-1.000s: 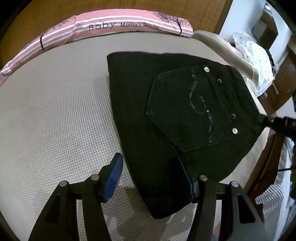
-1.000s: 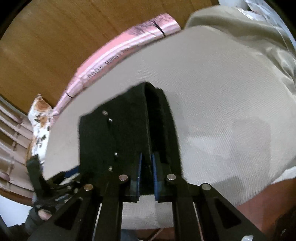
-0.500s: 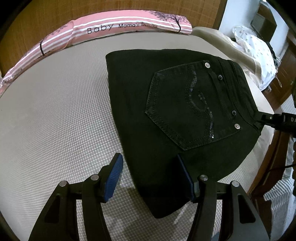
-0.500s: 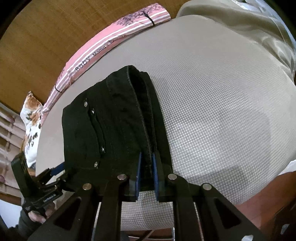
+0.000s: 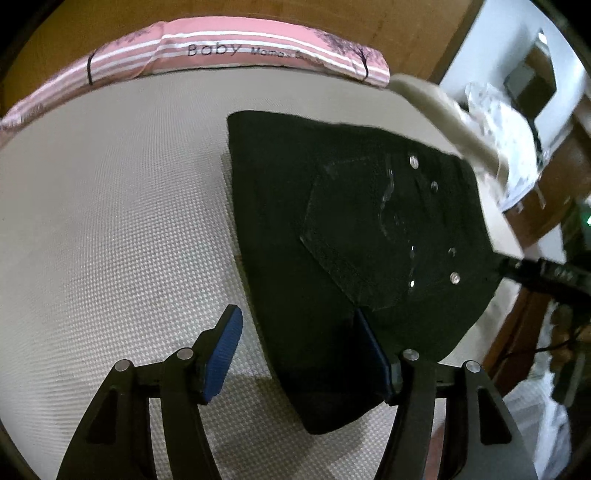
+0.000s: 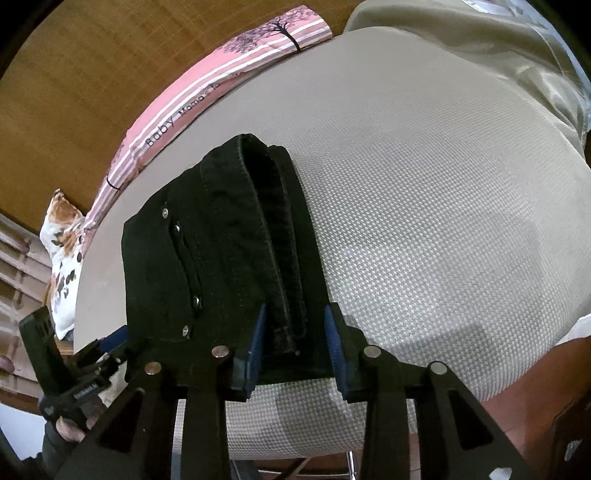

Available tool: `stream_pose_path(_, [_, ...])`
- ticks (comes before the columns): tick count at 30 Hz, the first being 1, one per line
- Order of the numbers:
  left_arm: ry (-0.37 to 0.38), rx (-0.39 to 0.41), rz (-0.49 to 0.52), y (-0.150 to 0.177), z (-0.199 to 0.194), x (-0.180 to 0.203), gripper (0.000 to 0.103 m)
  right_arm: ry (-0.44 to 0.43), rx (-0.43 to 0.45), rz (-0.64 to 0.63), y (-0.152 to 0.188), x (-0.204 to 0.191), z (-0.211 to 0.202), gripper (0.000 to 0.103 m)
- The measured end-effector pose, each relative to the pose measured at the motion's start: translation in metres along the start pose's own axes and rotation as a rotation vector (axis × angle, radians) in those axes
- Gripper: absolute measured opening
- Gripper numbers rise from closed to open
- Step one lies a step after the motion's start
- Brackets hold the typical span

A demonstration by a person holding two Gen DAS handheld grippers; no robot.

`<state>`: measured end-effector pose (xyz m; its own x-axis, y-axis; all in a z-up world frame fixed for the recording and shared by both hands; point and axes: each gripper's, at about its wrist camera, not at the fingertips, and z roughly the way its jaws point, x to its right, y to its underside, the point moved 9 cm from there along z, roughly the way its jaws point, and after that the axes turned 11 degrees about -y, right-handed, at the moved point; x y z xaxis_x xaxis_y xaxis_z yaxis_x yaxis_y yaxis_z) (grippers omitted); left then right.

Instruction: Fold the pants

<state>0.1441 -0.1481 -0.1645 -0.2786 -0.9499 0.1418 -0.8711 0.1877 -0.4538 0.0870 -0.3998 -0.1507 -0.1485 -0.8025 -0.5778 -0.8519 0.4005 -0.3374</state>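
Black pants [image 5: 351, 240] lie folded on the beige mattress [image 5: 110, 221], back pocket with silver studs facing up. My left gripper [image 5: 299, 350] hangs over their near corner, its jaws opening; the cloth lies under and between the blue pads, which do not press on it. My right gripper [image 6: 295, 343] straddles the pants' [image 6: 221, 258] stacked waistband edge, jaws opening, with both pads standing off the fabric. In the left wrist view the right gripper [image 5: 535, 273] shows at the pants' right corner. In the right wrist view the left gripper [image 6: 85, 365] shows low on the left, in a person's hand.
A pink striped bolster [image 5: 240, 51] lies along the wooden headboard at the far side. A beige blanket [image 6: 461, 33] is bunched at the mattress's far right corner. A floral pillow [image 6: 62, 236] sits off the left edge. The mattress edge runs just below both grippers.
The right gripper's jaws have parted from the waistband edge they were pinching. The pants have settled flat on the mattress. The left gripper has shifted slightly, its jaws a little wider.
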Motion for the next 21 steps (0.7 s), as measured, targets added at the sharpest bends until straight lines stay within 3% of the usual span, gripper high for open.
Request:
stream_pose_path(2, [0.001,-0.013,-0.025,-0.002,0.001,-0.007,0.063,-0.003,-0.004,0.011,0.0,0.002,0.0,0.038])
stream_pose_path(9, [0.039,-0.068,-0.097,0.0,0.01,-0.018,0.063,-0.039,-0.019,0.011,-0.005,0.002,0.0,0.04])
stream_pose_path(12, [0.059,-0.068,-0.104,-0.003,0.011,-0.017,0.063,-0.057,-0.021,0.012,-0.01,0.001,0.001,0.045])
stream_pose_path(21, [0.237,-0.139,-0.19,-0.009,0.016,-0.011,0.063,-0.186,-0.087,0.006,-0.025,0.002,0.024,0.048])
